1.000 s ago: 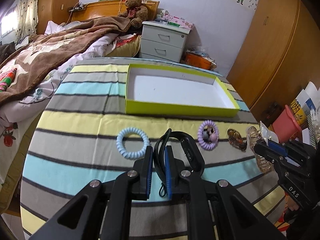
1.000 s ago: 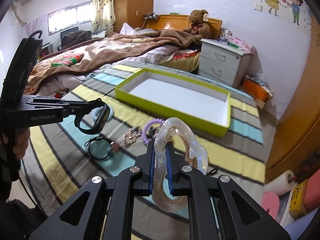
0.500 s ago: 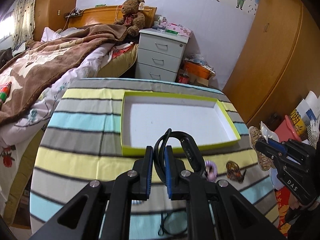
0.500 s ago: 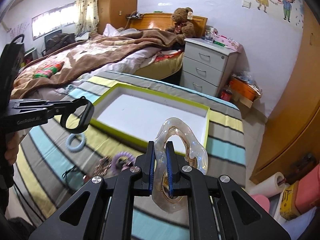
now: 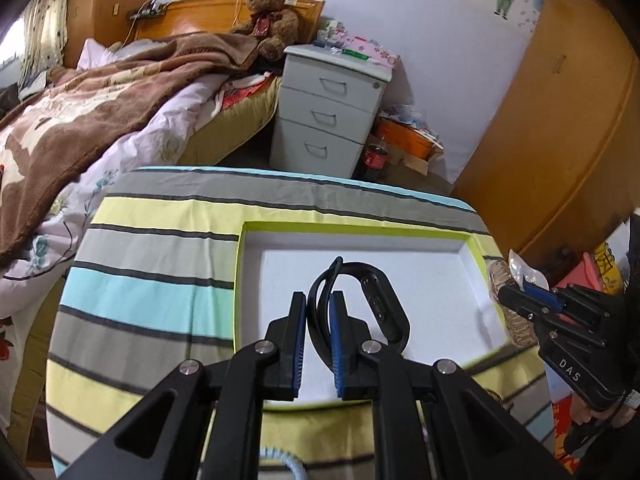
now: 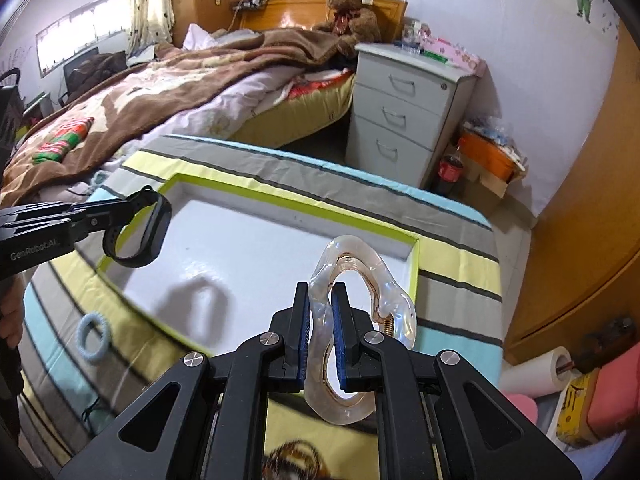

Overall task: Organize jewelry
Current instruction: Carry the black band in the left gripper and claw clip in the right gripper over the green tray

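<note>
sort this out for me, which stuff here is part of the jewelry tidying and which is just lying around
Part of the job:
- green tray
- black wristband in left gripper
- clear hair claw in right gripper
- blue hair tie

Just lying about:
- teddy bear
- nightstand
- paper roll

The tray (image 6: 414, 268) floor lies bare and white, open from above across its whole width. At nine o'clock in the right wrist view the left gripper (image 6: 100, 216) with its black band (image 6: 138, 232) hangs over the tray's near corner.
</note>
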Tool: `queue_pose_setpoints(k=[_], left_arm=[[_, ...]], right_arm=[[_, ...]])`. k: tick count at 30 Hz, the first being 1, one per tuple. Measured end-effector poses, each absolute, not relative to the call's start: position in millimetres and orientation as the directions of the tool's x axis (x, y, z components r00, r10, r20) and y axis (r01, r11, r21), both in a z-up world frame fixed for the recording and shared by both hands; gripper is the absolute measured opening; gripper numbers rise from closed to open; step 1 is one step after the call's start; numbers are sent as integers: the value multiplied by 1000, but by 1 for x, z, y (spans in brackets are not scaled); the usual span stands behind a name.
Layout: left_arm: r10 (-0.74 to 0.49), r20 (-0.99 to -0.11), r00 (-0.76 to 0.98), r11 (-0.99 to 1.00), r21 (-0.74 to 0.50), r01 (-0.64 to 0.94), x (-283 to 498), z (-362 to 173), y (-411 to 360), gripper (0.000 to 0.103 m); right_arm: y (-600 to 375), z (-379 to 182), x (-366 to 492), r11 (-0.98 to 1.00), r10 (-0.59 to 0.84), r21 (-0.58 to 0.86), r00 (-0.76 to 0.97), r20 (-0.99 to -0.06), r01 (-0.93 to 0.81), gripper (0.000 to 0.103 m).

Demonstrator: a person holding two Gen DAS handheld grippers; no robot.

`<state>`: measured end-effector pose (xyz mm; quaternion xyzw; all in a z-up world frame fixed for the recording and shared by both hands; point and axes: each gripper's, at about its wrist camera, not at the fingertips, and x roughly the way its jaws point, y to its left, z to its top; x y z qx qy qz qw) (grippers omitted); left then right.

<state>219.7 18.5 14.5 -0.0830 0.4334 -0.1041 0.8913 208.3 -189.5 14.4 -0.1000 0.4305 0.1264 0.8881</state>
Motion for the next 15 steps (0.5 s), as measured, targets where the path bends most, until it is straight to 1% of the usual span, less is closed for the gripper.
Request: queue_pose_setpoints(k=[6,15], left_arm=[[-253,-782,570,965,-244,94,248,-5,18,12],[-236,-814,531,969,-234,72,278,-27,13,12]], right_arm=[[-187,-7,243,949,115,-74,553,-825,-308,11],[-189,-27,269,952,111,-56,511,-853,-300,11]])
